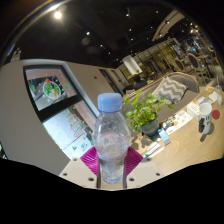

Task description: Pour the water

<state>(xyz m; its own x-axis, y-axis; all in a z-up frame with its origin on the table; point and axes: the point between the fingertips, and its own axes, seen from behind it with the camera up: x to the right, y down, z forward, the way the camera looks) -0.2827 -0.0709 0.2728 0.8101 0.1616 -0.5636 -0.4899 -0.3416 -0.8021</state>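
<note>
Gripper view here, looking straight down the two fingers. Right between them stands a clear plastic water bottle. It's see-through and smooth, roughly cylindrical with a slight taper up to the neck, topped by a pale blue screw cap. The contents look clear too, so you can see the background bending through the body.

The gripper has its fingers close in on both sides of the bottle's lower part. The magenta pads show at the bottle's left and right, and they look pressed right up against the plastic, so the jaws are pinching the bottle rather than standing spread. The finger bodies themselves are light grey and blocky.

The bottle looks to be held up off any surface, upright or very nearly so.

Around it: beyond the bottle and a bit to the right is a leafy green potted plant. Further right is a table with a few small items I can't make out. Off to the left there's a screen or framed picture, tilted in this wide lens. Overhead is a dark ceiling with a bright light. The bottle itself blocks most of what's dead ahead.
</note>
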